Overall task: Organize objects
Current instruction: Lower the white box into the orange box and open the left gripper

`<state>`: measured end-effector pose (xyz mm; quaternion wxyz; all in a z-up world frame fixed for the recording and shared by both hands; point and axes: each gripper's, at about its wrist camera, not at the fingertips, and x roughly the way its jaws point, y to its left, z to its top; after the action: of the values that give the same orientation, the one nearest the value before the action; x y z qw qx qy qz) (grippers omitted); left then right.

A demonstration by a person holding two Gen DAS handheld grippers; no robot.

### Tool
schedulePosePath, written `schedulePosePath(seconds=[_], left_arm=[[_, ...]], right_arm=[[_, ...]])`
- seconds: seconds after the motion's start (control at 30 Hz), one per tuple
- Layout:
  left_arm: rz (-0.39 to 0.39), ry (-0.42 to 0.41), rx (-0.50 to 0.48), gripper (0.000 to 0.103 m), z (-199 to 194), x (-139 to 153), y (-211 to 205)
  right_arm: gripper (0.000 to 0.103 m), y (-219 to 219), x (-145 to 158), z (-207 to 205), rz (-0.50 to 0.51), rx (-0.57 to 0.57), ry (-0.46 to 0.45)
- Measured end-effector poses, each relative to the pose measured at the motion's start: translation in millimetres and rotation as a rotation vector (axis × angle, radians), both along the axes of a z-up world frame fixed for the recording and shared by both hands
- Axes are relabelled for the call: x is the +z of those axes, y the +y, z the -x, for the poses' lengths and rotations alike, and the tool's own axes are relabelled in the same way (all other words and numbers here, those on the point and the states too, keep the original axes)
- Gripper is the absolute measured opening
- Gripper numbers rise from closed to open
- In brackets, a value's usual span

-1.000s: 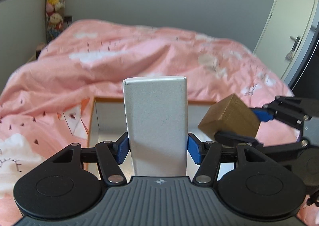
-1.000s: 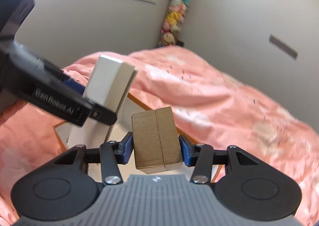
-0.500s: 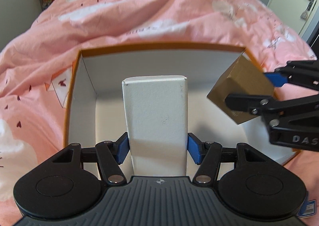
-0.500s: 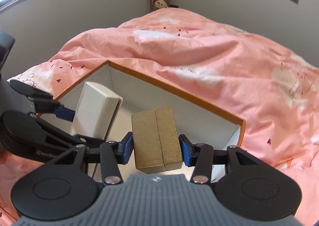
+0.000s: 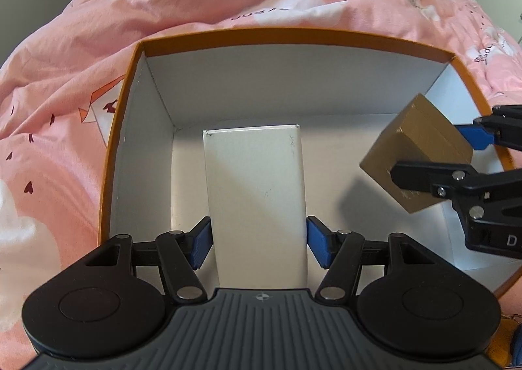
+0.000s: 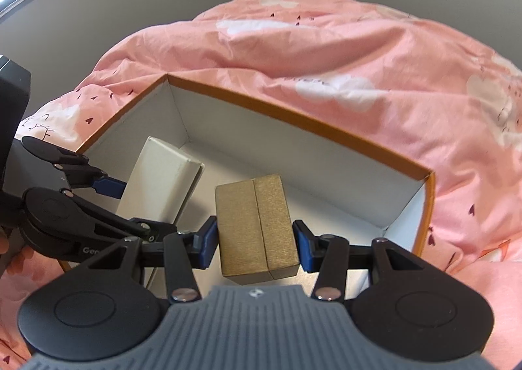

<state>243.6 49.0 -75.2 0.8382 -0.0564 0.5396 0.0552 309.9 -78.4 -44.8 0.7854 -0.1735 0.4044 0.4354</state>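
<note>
The left gripper (image 5: 257, 241), its jaws opening, bracketed a tall white cardboard carton (image 5: 256, 197), long axis upright, inside the orange-rimmed white storage box (image 5: 293, 32). Rightward, the right gripper (image 6: 256, 244) clamped a gold ribbed box (image 6: 257, 229) above the floor.

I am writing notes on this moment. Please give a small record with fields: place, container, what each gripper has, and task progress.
place: bed with pink duvet
container: open box, orange rim, white inside, lying on the duvet
left gripper: jaws opening, white box between them, inside the open box
right gripper: shut on gold box, over the open box
contact with box floor: cannot tell for either
progress: neither box released yet
</note>
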Motion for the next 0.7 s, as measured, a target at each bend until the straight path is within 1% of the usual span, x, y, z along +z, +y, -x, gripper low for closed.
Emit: schedulePosePath(seconds=[0.2,0.33,0.37,0.5,0.6,0.7], left_arm=[[0.008,0.002,-0.004,0.072,0.5,-1.5,2.8],[0.008,0.015,-0.043,0.074,0.4,-1.5,2.7],[0.014,0.013,-0.045,0.076,0.4,-1.3,3.5],[0.032,0.006,-0.050,0.076,1.5,2.7,5.6],[0.037,-0.045,-0.074,0.075,8.2,16.3,6.0],[0.063,-0.135,-0.085,0.074,17.7,38.6,12.9]], right_arm=[[0.050,6.3,-13.6,-5.6,0.044,0.010,0.052],[0.050,8.2,-15.0,-9.1,0.048,0.009,0.088],[0.050,8.7,-15.0,-9.7,0.047,0.010,0.097],[0.050,13.3,-16.3,-9.3,0.057,0.021,0.110],[0.050,17.2,-19.3,-9.8,0.074,0.020,0.122],[0.050,23.4,-26.2,-11.9,0.094,0.007,0.161]])
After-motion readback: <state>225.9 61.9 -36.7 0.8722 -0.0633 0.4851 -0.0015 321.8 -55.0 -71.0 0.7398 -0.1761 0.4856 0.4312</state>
